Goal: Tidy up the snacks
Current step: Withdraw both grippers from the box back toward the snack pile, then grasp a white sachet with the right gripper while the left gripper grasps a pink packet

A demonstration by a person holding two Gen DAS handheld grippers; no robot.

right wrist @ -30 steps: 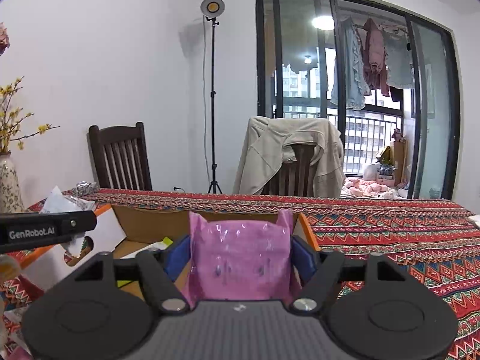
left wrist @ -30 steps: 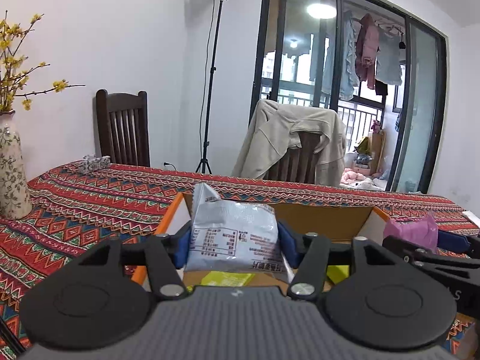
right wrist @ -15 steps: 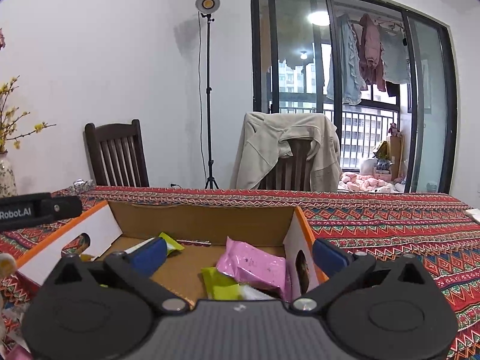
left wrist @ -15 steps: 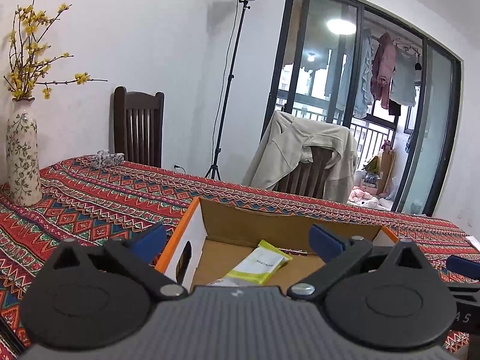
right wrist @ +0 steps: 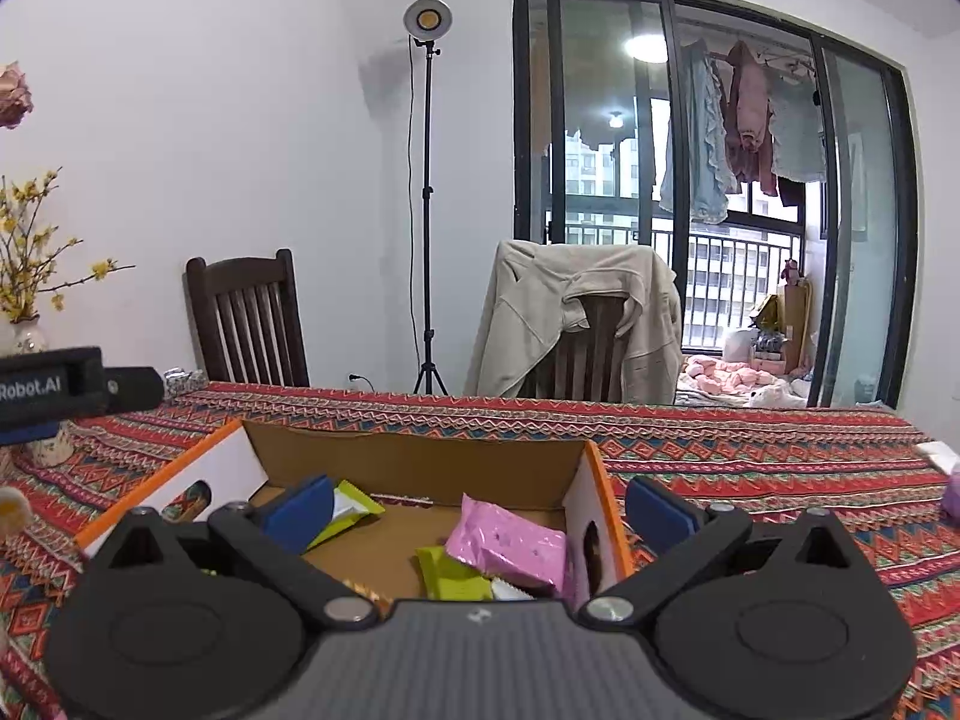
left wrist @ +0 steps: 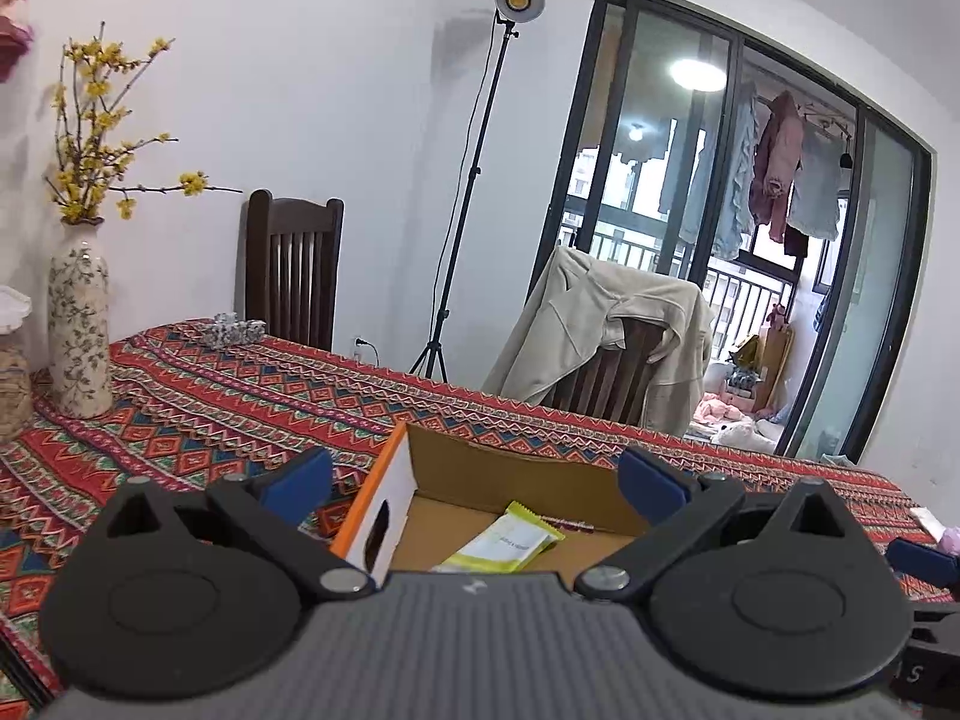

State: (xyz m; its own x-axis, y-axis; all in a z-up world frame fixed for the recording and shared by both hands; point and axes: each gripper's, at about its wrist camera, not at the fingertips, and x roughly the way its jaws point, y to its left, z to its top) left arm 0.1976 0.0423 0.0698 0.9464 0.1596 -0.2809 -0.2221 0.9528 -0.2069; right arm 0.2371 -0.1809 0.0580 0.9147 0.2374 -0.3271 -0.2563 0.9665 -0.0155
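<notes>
Left tool (left wrist: pixel 474 483): you hold it spread wide with nothing between its blue pads (left wrist: pixel 298 483); it hangs above the near left part of the cardboard box (left wrist: pixel 510 468).
Right tool (right wrist: pixel 477 507): you hold it spread wide too, empty, over the near right part of the same box (right wrist: pixel 414 456); its right pad (right wrist: pixel 657 513) sits outside the box's right wall.
Cardboard box: open-topped, with orange rims and white end walls that have oval hand holes; it sits on the bench (left wrist: pixel 198 408) straight ahead of both tools.
Yellow-green packet (left wrist: pixel 507 540): it lies flat on the box floor, just ahead of your left tool, between its 2 pads; from the right tool it shows (right wrist: pixel 345 507) beside the left pad, partly hidden.
Pink packet (right wrist: pixel 507 543): it lies inside the box against the right wall, just ahead of your right tool, tilted and resting on a green packet (right wrist: pixel 450 576).
White packet (right wrist: pixel 510 591): only a corner shows, under the pink one.
Pink item (right wrist: pixel 951 495): on the bench well to the right of your right tool, outside the box; too cropped to name.
Vase (left wrist: pixel 78 324): stands on the bench far to the left of your left tool, holding yellow-flowered branches.
</notes>
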